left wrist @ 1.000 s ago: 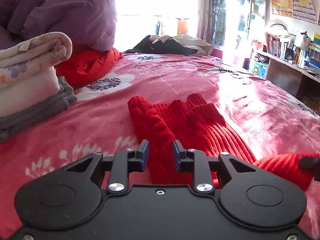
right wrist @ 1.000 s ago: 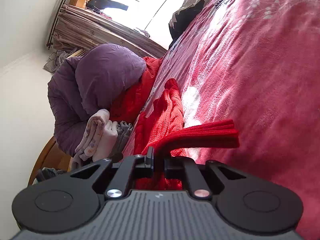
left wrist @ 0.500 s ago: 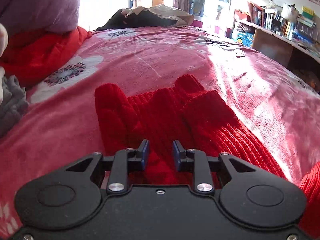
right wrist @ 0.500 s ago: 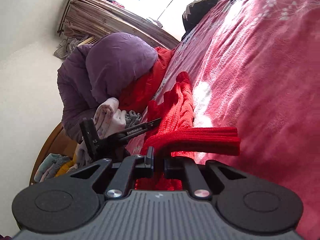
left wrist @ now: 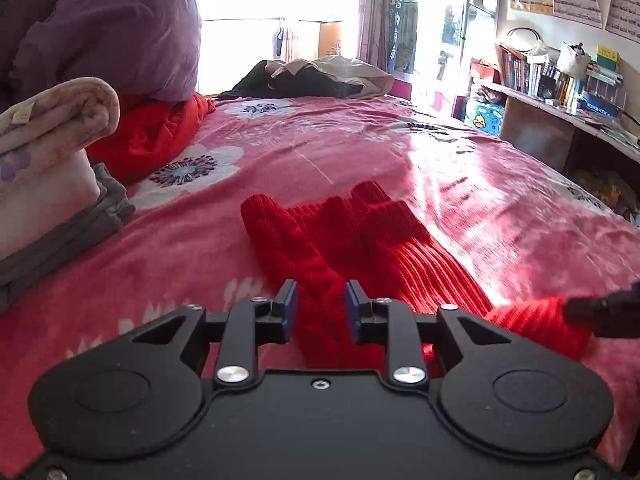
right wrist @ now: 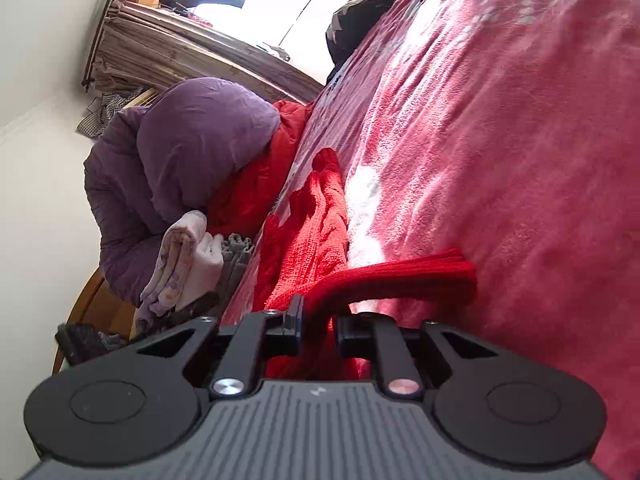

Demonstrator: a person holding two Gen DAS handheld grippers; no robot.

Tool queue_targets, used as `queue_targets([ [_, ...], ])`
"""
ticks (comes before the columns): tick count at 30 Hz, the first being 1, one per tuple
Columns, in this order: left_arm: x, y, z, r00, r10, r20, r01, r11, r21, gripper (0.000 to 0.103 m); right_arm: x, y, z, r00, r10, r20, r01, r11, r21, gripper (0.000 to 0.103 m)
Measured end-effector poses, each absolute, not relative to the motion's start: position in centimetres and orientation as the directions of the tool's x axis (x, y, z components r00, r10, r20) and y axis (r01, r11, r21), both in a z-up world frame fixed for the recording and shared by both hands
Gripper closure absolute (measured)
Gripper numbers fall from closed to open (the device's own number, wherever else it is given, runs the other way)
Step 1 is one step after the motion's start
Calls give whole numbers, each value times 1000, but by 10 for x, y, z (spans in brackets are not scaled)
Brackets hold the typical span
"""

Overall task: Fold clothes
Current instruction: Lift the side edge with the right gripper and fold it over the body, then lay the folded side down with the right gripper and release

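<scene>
sweater [left wrist: 352,248]: near end was hidden behind left gripper [left wrist: 321,312] | right gripper [left wrist: 600,312]: was cut off by left view's right edge | window [left wrist: 240,24]: was blown out white | book [left wrist: 520,68] titles: were too small to read | folded pile [left wrist: 52,168]: was cut by left edge

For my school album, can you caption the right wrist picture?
Right gripper opening around the ribbed red knitted sweater's hem on a pink flowered bedspread.
</scene>
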State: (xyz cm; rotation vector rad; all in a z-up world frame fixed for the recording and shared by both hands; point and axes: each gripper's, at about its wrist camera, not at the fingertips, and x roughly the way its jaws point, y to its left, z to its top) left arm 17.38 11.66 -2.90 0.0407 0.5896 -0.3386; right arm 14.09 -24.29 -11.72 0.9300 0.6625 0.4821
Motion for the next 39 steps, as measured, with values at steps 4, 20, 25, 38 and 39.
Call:
queue_targets([
  [4, 127, 101, -57, 710, -364, -602, 367, 922, -125, 78, 136, -252, -123, 741, 600, -302, -35, 484, 875, 71],
  [20, 75, 89, -72, 742, -434, -511, 454, 886, -92, 59, 131, -232, -94, 829, 470, -303, -90, 646, 758, 88],
  [25, 52, 53, -78, 761, -415, -498, 558, 811, 176, 58, 130, -216, -61, 842, 423, -334, -122, 753, 646, 88],
  [38, 76, 83, -84, 725, -437, -532, 501, 865, -29, 91, 169, -142, 4, 850, 297, -435, -162, 934, 319, 90],
  [39, 79, 90, -84, 711, -465, -527, 493, 865, -98, 91, 174, -135, 7, 849, 288, -444, -165, 941, 296, 90],
])
